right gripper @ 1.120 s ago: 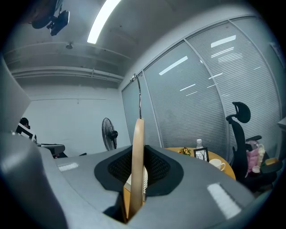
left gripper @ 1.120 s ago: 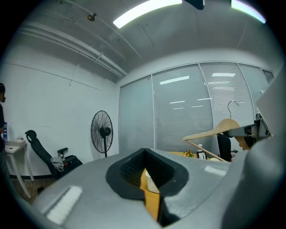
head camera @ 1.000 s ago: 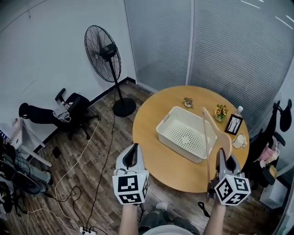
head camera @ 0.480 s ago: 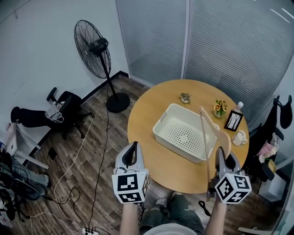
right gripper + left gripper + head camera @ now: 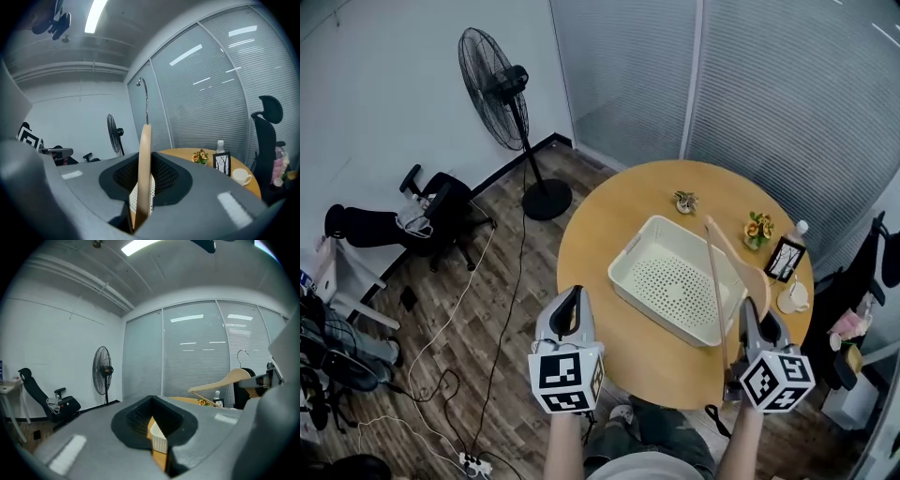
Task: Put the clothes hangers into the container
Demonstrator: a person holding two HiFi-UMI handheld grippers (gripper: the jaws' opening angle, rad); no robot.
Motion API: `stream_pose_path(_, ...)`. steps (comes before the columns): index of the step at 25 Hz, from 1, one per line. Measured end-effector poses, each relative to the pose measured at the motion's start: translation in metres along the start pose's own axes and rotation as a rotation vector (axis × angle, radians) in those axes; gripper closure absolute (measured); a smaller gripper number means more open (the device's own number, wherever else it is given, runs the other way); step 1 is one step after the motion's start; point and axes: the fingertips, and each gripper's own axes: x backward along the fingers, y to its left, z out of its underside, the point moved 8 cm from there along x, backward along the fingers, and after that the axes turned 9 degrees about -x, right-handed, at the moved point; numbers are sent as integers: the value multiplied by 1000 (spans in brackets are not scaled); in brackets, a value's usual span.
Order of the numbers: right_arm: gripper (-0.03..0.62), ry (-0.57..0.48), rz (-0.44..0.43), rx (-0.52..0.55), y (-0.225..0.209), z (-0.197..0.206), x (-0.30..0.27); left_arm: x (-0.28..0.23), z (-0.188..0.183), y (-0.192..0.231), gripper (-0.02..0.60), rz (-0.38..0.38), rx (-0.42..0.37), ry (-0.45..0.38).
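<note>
A white perforated basket [image 5: 633,253] stands on the round wooden table [image 5: 600,234]. My right gripper [image 5: 757,323] is shut on a wooden clothes hanger [image 5: 741,262], which it holds upright over the basket's right end and the table's near edge. In the right gripper view the hanger [image 5: 145,164] stands edge-on between the jaws, its metal hook up. My left gripper [image 5: 569,309] hangs off the table's near left edge, its jaws together with nothing in them. Through their slit, the left gripper view shows the basket [image 5: 158,439], with the hanger [image 5: 220,382] at the right.
On the far right of the table are a small plant [image 5: 684,202], a flower pot [image 5: 757,228], a bottle [image 5: 800,228], a picture frame [image 5: 785,260] and a cup [image 5: 794,296]. A standing fan [image 5: 492,89], an office chair [image 5: 431,211] and floor cables lie to the left.
Both grippers have come a little closer to the table, the right one still gripping the hanger. The table and basket now sit slightly lower and nearer in the head view.
</note>
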Motion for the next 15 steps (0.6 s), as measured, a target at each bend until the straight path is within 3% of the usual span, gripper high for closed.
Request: stream_pose_path(15,511,152,-139,27,-21,0,-80,-47,10,-14,581,-82,14,80)
